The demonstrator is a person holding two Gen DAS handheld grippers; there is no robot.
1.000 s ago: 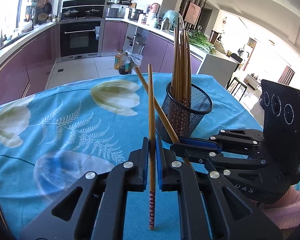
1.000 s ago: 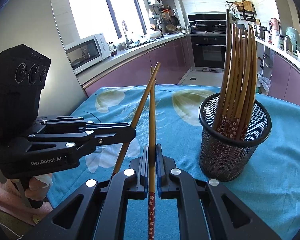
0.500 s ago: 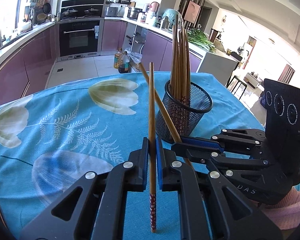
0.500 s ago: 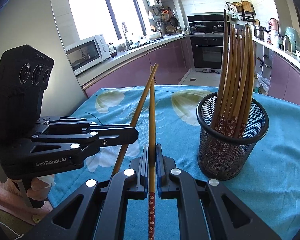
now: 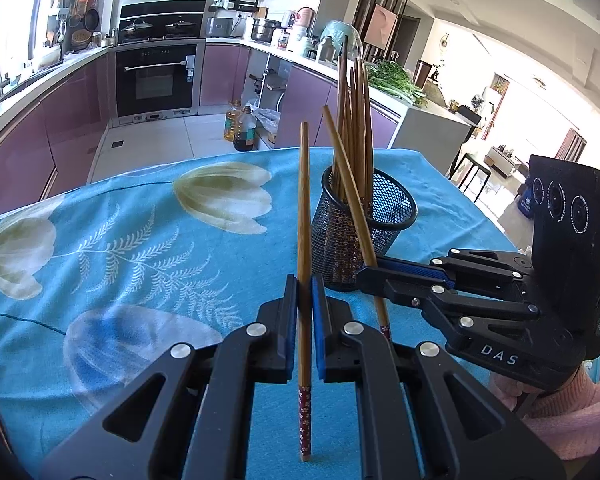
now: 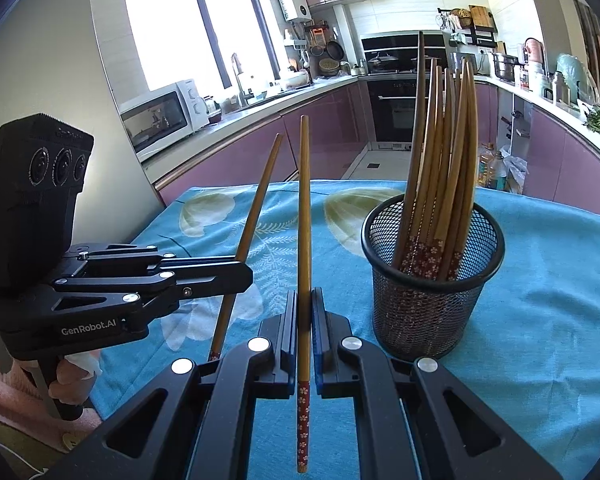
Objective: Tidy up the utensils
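A black mesh holder (image 5: 392, 216) (image 6: 432, 312) stands on the blue flowered tablecloth (image 5: 140, 248) with several wooden chopsticks (image 6: 444, 140) upright in it. My left gripper (image 5: 304, 280) is shut on one chopstick (image 5: 303, 200), held nearly upright, patterned end down. In the right wrist view that gripper (image 6: 248, 276) is at the left with its chopstick (image 6: 256, 216) leaning. My right gripper (image 6: 304, 296) is shut on a second chopstick (image 6: 304, 200), left of and nearer than the holder. In the left wrist view it (image 5: 362, 274) sits just in front of the holder, its chopstick (image 5: 346, 184) slanting across the holder's front.
The table's far edge drops to a tiled kitchen floor with oil bottles (image 5: 242, 128) standing on it. Purple cabinets and an oven (image 5: 156, 80) line the back. A pink sleeve (image 5: 560, 412) holds the right gripper. Bare cloth spreads left of the holder.
My right gripper has edged slightly toward the holder with its chopstick, and the two chopstick tips now stand apart. The left gripper has kept still.
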